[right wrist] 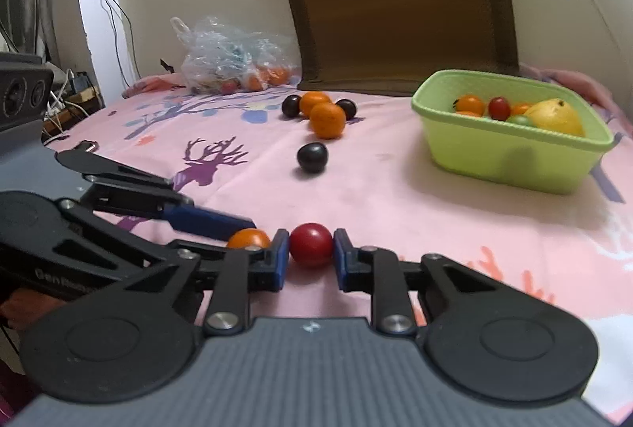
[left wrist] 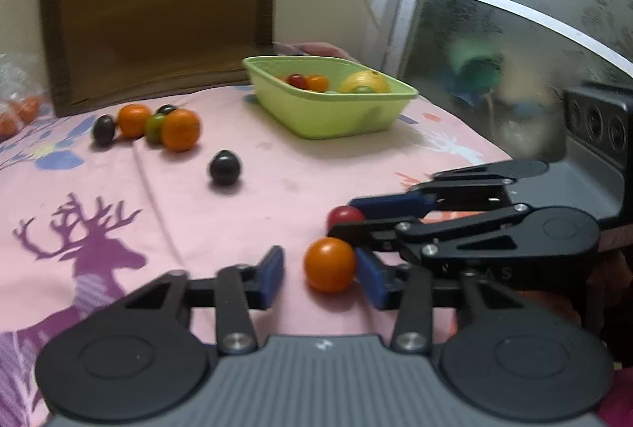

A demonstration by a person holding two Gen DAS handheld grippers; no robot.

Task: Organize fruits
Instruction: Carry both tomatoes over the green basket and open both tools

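Through my left wrist camera, my left gripper stands spread wide over the pink cloth. An orange fruit lies between its blue pads, touching the right-hand one and clear of the other. My right gripper reaches in from the right side, a red fruit at its tips. Only this view shows a green fruit tucked among the far cluster.

Through my right wrist camera, the red fruit sits on the cloth between my right gripper's pads, which press it on both sides: grasped. The left gripper comes in from the left side beside the orange fruit. Only here do I see a clear plastic bag of fruit by the wall.

The green basket stands far right holding a yellow pear, its long axis tilted, narrow end up and left. A dark plum lies alone mid-cloth; in the left view its pointed end faces up. The round fruits show no clear axis.
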